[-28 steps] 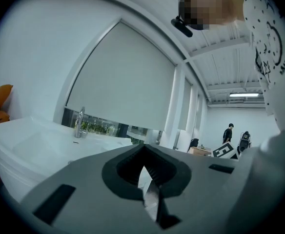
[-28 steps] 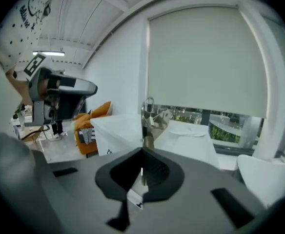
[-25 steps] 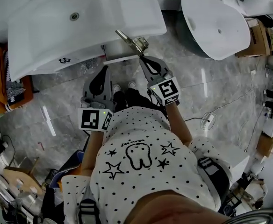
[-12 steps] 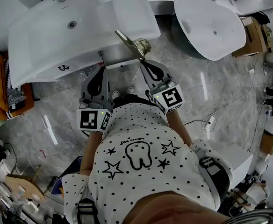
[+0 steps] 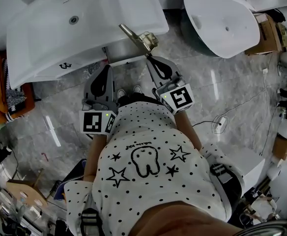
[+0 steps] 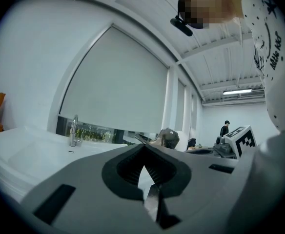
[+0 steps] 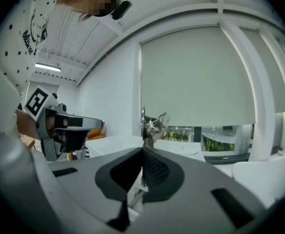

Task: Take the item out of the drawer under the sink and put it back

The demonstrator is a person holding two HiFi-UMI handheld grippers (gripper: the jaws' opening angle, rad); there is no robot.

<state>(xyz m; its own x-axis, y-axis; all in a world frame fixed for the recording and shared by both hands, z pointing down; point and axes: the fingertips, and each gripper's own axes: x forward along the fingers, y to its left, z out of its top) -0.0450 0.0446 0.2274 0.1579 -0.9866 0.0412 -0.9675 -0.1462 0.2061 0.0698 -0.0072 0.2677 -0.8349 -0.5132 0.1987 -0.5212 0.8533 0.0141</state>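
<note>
Sink below: right gripper pinches a likely heavy, slick metal fitting by its end; left gripper closed, empty.

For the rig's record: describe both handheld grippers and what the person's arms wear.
The left gripper and right gripper are grey and tapering, each with a dark oval cut-out. Each bears a cube with black-and-white square markers and a green light. The shirt is white with black dots and stars.
</note>
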